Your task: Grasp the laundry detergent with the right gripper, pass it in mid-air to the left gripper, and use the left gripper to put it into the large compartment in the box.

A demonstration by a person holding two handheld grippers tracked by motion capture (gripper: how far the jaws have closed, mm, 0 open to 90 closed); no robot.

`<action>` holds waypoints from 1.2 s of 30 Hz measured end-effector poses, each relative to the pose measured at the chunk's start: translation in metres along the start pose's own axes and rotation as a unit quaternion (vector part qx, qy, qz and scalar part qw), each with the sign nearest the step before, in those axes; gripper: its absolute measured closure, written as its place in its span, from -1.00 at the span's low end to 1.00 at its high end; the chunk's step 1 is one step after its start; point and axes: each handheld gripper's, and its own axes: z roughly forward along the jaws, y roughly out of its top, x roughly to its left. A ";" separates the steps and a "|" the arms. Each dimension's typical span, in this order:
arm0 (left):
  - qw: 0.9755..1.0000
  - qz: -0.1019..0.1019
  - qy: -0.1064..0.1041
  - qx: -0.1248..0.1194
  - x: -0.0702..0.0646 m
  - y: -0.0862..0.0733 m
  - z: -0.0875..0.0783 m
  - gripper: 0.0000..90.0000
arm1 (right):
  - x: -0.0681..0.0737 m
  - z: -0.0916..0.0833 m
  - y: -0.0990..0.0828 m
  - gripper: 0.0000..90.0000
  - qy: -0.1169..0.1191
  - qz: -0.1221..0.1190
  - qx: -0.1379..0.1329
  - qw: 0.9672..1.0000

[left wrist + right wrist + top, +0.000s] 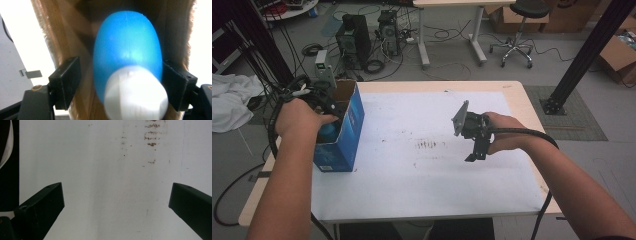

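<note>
Left tongs (120, 85): spread astride a blue plastic bottle with white cap (127, 62) inside the open blue cardboard box (343, 131), table's left edge. Apparent step: grasp or release; next, closing squarely or withdrawing. Right tongs (477, 150): spread, empty, above white table (422, 175).

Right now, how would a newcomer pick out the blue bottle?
Start at the white-covered table and find the open blue cardboard box standing near its left edge. The left claw reaches into its open top, jaws either side of the blue bottle. It is the only smooth, rounded blue thing here, with a white cap, against brown cardboard walls.
</note>
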 end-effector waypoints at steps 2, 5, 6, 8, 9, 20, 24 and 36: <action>1.000 0.005 -0.002 -0.003 0.000 -0.001 -0.006 -0.49 | 0.000 0.000 0.000 -1.00 -0.001 0.000 0.000 1.000; 1.000 0.013 0.003 -0.008 -0.003 -0.003 -0.015 -0.50 | 0.000 0.000 0.000 -1.00 0.000 0.000 -0.001 1.000; 1.000 0.015 0.004 -0.007 -0.003 -0.003 -0.017 -0.52 | -0.001 0.000 0.001 -1.00 -0.001 -0.001 -0.001 1.000; 1.000 0.016 0.004 -0.008 -0.005 -0.004 -0.021 -0.55 | -0.001 0.001 0.001 -1.00 -0.001 -0.002 -0.001 1.000; 1.000 0.023 0.006 -0.009 -0.006 -0.004 -0.024 -0.57 | -0.001 0.001 0.002 -1.00 -0.001 -0.002 -0.002 1.000; 0.997 0.074 -0.002 -0.029 -0.018 -0.006 -0.048 -0.67 | -0.002 0.000 0.000 -1.00 -0.002 0.005 -0.007 1.000; 0.994 0.103 -0.007 -0.034 -0.027 -0.006 -0.059 -0.75 | -0.002 0.000 0.000 -1.00 -0.002 0.004 -0.007 1.000; 0.978 0.205 -0.027 -0.036 -0.066 -0.008 -0.079 -0.83 | -0.001 -0.001 0.001 -1.00 -0.001 0.007 -0.004 1.000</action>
